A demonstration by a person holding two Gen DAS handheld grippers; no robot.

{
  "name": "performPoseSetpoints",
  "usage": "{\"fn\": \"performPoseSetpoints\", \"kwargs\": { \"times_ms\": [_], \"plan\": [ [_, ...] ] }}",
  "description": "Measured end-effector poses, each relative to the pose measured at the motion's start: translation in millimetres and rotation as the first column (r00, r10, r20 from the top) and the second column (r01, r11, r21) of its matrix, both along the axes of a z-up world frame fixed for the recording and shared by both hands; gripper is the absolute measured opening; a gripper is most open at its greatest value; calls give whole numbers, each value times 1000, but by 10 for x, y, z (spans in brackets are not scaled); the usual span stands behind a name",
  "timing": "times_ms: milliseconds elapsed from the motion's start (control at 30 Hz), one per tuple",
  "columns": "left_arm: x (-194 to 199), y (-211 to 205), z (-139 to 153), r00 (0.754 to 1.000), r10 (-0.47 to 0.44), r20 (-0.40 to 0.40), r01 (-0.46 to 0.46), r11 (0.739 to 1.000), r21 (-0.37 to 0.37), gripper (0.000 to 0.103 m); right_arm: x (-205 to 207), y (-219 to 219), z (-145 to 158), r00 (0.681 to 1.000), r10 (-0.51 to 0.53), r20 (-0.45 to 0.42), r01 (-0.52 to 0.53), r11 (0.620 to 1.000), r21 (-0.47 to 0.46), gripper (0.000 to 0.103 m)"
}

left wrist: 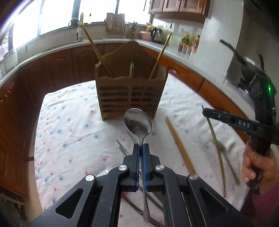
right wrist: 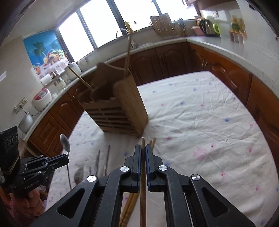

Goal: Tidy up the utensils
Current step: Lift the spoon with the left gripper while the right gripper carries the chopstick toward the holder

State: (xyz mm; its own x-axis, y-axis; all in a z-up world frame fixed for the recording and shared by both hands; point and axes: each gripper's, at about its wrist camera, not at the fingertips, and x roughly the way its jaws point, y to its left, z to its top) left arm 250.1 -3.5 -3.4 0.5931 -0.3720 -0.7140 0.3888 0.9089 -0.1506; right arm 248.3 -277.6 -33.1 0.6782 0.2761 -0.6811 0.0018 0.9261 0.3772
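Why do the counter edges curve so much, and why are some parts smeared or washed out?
Both views: the fisheye lens bends the counter into an arc. Left wrist view: windows glare white; the wooden holder is slightly smeared, the spoon in the left tongs stays sharp. Right wrist view: the holder blurs again.

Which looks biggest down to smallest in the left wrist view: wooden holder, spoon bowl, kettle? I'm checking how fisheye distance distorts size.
1. wooden holder, clearly largest.
2. spoon bowl, held in the left gripper, enlarged by nearness to the camera.
3. kettle, far back on the counter, so it looks smallest.
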Motion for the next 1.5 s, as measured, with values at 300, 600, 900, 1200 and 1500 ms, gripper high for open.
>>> {"fn": "performPoseSetpoints", "kwargs": {
  "times_ms": [300,600,900,1200,1500],
  "plan": [
    [-349,225,283,997,22,75,-16,997,-76,0,-170,106,353,996,11,92,-10,1000,-17,5],
    [-289,171,226,999,17,47,-16,1000,-20,0,-270,122,581,989,11,149,-8,1000,-24,5],
    [391,-363,-199,997,-37,-75,44,994,96,29,-303,-3,599,987,1,159,-2,1000,1,5],
    [972,-953,-730,981,-116,-156,157,946,283,29,-307,-245,514,990,-37,138,34,999,26,5],
    [1161,-1087,-912,968,-167,-190,215,938,272,2,-288,-324,479,990,-52,135,46,998,53,5]
  ]
}}
